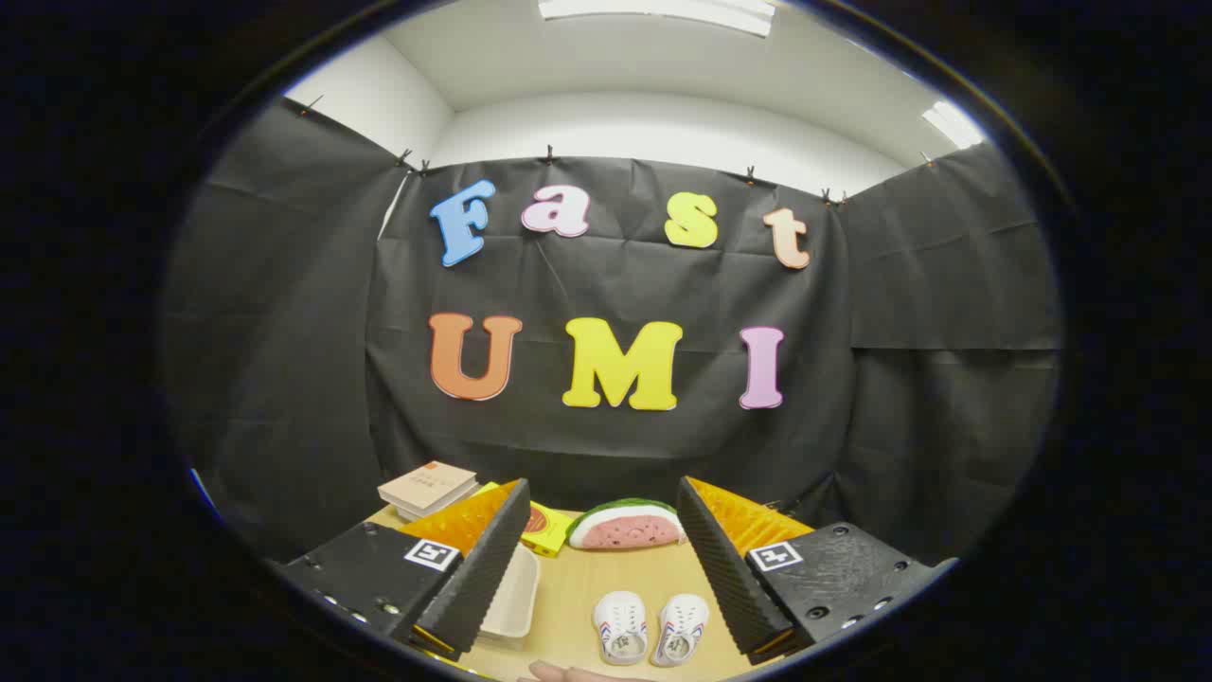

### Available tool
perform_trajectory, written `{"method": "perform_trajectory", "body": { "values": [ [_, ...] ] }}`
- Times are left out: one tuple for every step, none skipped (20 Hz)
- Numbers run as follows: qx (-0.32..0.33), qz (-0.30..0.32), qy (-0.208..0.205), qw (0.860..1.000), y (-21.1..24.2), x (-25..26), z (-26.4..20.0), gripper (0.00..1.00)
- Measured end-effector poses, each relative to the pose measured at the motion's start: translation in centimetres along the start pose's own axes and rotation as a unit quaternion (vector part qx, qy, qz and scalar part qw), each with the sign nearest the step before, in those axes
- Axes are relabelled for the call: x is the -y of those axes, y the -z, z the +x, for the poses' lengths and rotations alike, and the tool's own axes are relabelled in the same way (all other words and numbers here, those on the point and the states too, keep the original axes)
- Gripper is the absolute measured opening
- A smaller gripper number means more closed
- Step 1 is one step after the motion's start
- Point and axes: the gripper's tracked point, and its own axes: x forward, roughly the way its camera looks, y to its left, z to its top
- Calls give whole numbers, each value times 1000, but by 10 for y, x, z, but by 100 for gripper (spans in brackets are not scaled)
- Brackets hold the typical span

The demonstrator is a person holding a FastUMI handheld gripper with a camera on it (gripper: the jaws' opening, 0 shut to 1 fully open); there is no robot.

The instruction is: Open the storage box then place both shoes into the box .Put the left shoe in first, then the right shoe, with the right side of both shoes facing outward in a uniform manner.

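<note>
So far nothing of the job looks done: the two white shoes (650,628) sit side by side on the bench (625,578), toes pointing away from me, between my claw's (603,530) fingers and low in front. My claw is spread wide and holds nothing. Just inside the left finger lies a pale shallow box (511,601), partly covered by that finger, so I cannot tell whether it is the storage box or whether it is open. Beyond the shoes rest a watermelon slice (627,524), a yellow packet (544,530) and stacked books (428,489). Fingertips of a hand (568,673) show nearest me.
</note>
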Motion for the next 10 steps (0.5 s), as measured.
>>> {"method": "perform_trajectory", "body": {
  "values": [
    [0,1,1,1000,0,2,0,95],
    [1,0,3,1000,0,5,2,95],
    [2,-2,6,1000,0,9,4,95],
    [3,-1,8,1000,0,13,5,95],
    [3,1,7,1000,0,15,5,95],
    [4,2,7,1000,2,17,6,95],
    [4,0,7,1000,3,19,6,95],
    [2,-3,8,1000,7,21,6,95],
    [-1,-4,8,1000,11,24,6,95],
    [-4,-1,10,1000,15,26,6,95]
  ]
}}
